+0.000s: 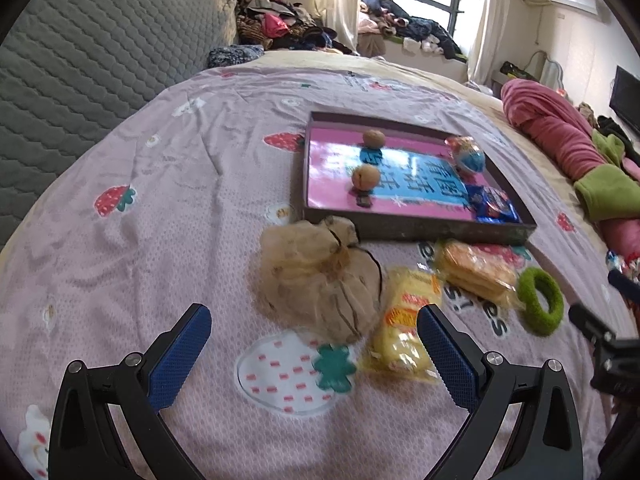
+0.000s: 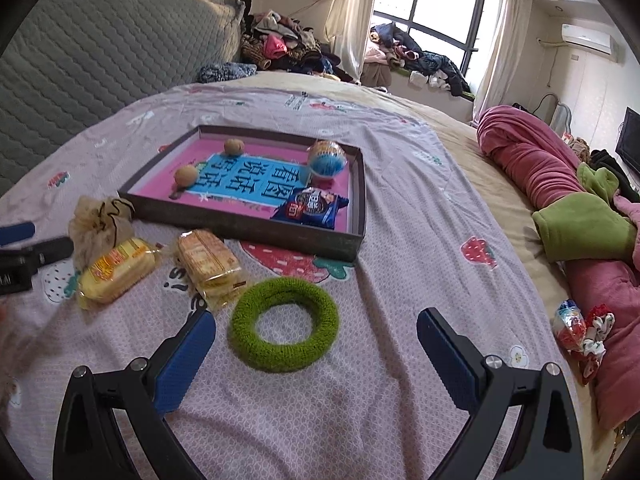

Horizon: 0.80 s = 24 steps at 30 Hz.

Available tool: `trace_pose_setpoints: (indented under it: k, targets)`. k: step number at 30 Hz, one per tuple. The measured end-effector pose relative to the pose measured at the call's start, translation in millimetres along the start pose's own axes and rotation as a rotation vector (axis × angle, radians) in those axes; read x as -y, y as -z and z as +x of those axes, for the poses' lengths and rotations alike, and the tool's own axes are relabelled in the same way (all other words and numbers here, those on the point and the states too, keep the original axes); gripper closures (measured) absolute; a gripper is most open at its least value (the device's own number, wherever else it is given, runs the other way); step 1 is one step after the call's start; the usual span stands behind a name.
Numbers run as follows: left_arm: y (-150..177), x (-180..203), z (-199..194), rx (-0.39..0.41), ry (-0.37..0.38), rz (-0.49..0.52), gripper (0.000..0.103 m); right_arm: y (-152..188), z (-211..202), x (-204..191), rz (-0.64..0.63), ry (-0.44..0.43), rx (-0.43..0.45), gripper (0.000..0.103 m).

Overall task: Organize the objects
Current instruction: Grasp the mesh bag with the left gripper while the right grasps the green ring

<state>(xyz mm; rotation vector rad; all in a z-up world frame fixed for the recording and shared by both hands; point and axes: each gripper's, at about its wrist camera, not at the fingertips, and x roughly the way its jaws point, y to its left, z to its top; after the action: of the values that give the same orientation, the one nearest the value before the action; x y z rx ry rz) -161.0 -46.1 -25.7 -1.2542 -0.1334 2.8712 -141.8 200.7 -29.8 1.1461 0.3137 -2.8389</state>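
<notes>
Both hand-held grippers, left and right, stand apart, empty. Green ring lies on the bed near the tray. Risk: soft bedding yields, so pads snag sheet.

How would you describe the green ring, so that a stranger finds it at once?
Start from the shallow box on the pink strawberry bedsheet. In front of its near wall lies the fuzzy green ring, flat on the sheet, right of two yellow snack packets. It alone is green and has a hole.
</notes>
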Motion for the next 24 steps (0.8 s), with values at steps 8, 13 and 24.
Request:
trace_pose_setpoints:
  k: [8, 13, 24]
  targets:
    - [-16, -8, 20, 0.007, -0.023, -0.002, 0.0, 3, 21, -10, -0.025, -0.01, -0.031, 0.001]
    - [-21, -14, 38, -0.011, -0.03, -0.014, 0.0, 5, 35, -15, -0.04, -0.011, -0.052, 0.001]
    - [-20, -25, 76, -0.083, -0.05, -0.045, 0.001, 9, 58, -24, -0.067, 0.006, -0.082, 0.002]
